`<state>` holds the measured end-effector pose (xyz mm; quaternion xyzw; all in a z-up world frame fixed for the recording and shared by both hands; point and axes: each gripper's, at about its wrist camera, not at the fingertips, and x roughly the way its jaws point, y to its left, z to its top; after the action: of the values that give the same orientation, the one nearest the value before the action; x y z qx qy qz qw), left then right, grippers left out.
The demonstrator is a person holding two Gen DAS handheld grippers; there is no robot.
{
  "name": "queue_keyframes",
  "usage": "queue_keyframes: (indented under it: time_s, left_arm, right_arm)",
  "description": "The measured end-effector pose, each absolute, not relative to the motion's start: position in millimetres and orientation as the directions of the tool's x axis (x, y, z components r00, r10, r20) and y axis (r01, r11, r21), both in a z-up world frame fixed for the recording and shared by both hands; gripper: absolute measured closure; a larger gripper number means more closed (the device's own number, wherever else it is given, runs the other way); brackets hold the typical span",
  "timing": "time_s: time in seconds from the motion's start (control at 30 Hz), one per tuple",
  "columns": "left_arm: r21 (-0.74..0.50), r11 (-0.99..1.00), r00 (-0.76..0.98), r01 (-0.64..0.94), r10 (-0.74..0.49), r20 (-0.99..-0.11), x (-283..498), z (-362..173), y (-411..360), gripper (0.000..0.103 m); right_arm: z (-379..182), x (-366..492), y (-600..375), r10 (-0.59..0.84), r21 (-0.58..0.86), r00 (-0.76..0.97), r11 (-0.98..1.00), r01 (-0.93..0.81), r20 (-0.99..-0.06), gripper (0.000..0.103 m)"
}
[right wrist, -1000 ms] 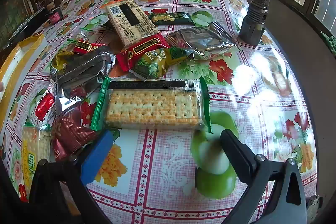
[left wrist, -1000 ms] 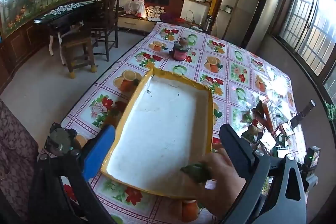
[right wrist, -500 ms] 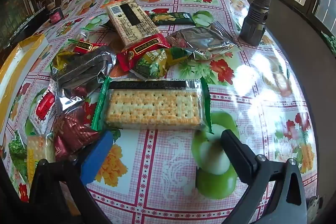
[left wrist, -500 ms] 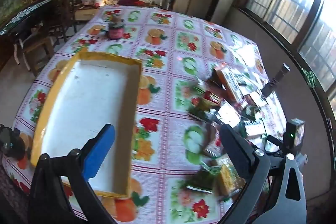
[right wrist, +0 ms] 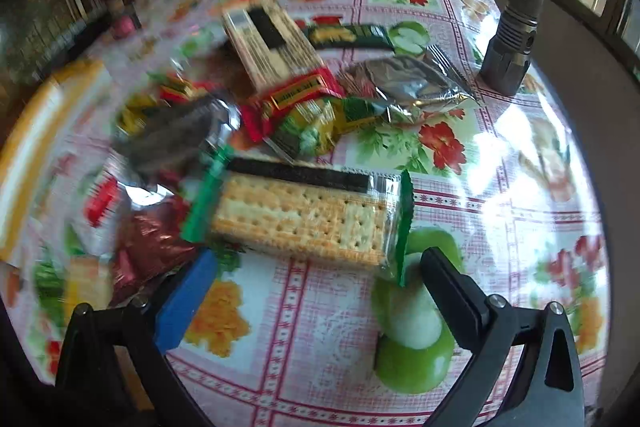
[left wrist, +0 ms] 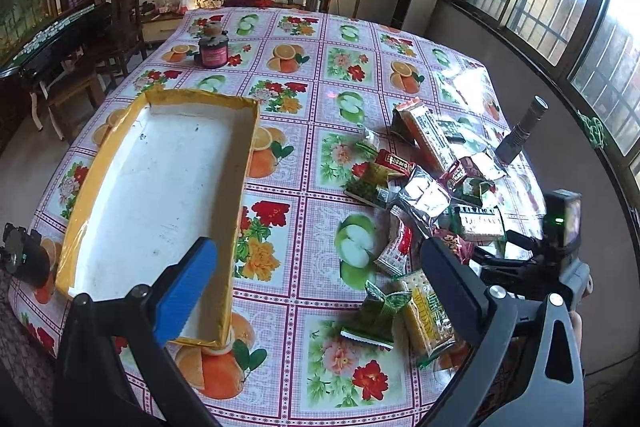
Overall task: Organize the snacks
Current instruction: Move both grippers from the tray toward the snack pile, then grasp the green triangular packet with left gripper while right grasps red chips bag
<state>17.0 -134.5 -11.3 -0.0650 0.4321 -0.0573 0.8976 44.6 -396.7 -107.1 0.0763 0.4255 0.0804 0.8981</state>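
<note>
Snacks [left wrist: 424, 195] lie heaped on the bench [left wrist: 304, 107], right of the empty yellow tray [left wrist: 240, 187] (presumably their destination). Left claw [left wrist: 316, 279] hangs spread and empty; right claw [right wrist: 316, 287] spread, facing the cracker pack [right wrist: 304, 215], suggesting imminent pickup.

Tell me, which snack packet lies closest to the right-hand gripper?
The clear cracker packet with green ends. It lies flat just ahead of the open right gripper, while the other packets sit farther back.

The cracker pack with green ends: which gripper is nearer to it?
Right. The right gripper is open directly in front of the cracker pack, almost at its edge. The left gripper is open farther away, over the tablecloth beside the tray.
</note>
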Motion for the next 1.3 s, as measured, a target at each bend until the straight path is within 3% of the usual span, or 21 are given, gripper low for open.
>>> queue_keyframes:
  time_s: [0.07,0.13,0.2,0.3,0.37,0.43,0.47,0.57,0.83,1.07,1.3]
  left_arm:
    - [-0.165,0.985,0.626,0.040,-0.154,-0.764,14.9,-9.8,-131.5,0.002]
    - [-0.167,0.985,0.624,0.038,-0.154,-0.766,14.7,-9.6,-130.0,0.002]
    - [-0.172,0.984,0.625,0.045,-0.162,-0.764,14.4,-9.7,-132.6,0.002]
    - [-0.163,0.984,0.620,0.078,-0.176,-0.765,12.5,-13.5,-146.5,0.002]
    - [-0.149,0.984,0.619,0.097,-0.177,-0.765,8.8,-15.4,-155.5,0.002]
    - [-0.126,0.986,0.626,0.109,-0.167,-0.761,3.8,-16.3,-163.3,0.002]
    - [-0.118,0.987,0.631,0.105,-0.158,-0.760,2.9,-16.9,-164.5,0.002]
    - [-0.099,0.990,0.630,0.102,-0.141,-0.763,2.9,-20.9,-168.8,0.002]
    - [-0.021,0.997,0.638,0.073,-0.063,-0.768,-4.0,-36.5,-170.4,0.002]
    - [0.010,0.997,0.610,0.078,-0.040,-0.792,-4.4,-57.2,-175.4,0.002]
    - [0.011,0.994,0.594,0.106,-0.055,-0.803,-3.7,-61.9,-179.3,0.002]
  right_arm:
    - [-77.6,10.3,-422.0,0.411,0.466,0.739,0.872,-0.149,-0.534,0.006]
    - [-40.7,-32.3,-441.2,0.421,0.540,0.848,0.817,-0.201,-0.321,0.006]
    - [-14.5,-54.9,-451.9,0.426,0.572,0.882,0.782,-0.248,-0.200,0.003]
    - [1.8,-53.5,-462.2,0.534,0.669,0.832,0.675,-0.312,-0.150,0.003]
    - [18.7,-77.2,-451.8,0.466,0.588,0.878,0.744,-0.319,-0.113,0.003]
    - [26.8,-93.8,-438.7,0.488,0.565,0.872,0.730,-0.383,-0.039,0.003]
    - [27.1,-89.7,-435.0,0.520,0.592,0.853,0.702,-0.396,-0.047,0.003]
    - [13.1,-52.0,-421.9,0.636,0.659,0.746,0.650,-0.378,-0.200,0.003]
    - [-12.0,-59.1,-373.6,0.308,0.267,0.792,0.945,-0.190,-0.528,0.006]
    - [-54.3,-52.5,-359.9,0.243,0.179,0.733,0.970,-0.166,-0.635,0.006]
    - [-58.6,-58.0,-357.2,0.222,0.155,0.713,0.975,-0.159,-0.666,0.006]
